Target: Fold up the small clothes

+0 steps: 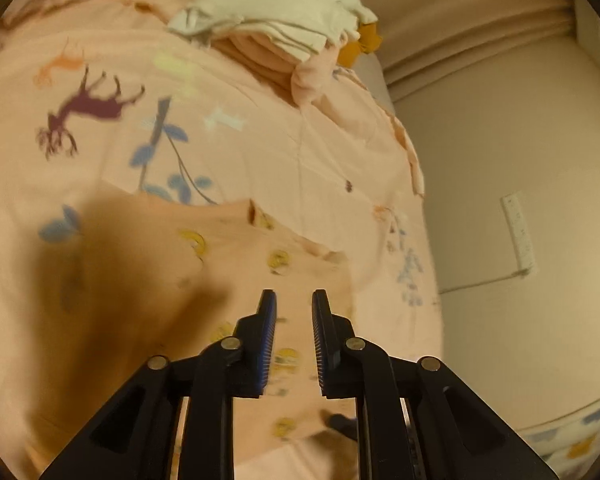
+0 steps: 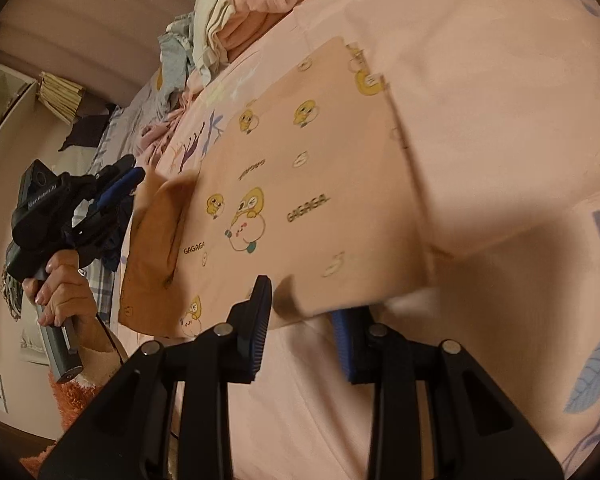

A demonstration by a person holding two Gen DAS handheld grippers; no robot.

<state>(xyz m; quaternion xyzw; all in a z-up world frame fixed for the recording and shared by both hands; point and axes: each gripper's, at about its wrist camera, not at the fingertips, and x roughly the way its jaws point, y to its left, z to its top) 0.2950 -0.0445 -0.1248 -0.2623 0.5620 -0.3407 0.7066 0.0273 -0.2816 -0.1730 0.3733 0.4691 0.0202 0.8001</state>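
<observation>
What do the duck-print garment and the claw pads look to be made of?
Duck-print garment: soft knit cotton by its look, matte, lying limp and flat with printed ducks.
Claw pads: likely rubber or soft plastic, blue with a fine ribbed face, set in black rigid plastic fingers.

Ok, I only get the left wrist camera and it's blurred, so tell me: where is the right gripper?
Observer: The right gripper is at the near hem of the shirt; the cloth covers one fingertip.
Operator: And the side by my left gripper?
Observer: That side flap is turned up, its darker inside showing.
Operator: Any print to line up on?
Observer: The word GAGAGA, near the shirt's middle.
</observation>
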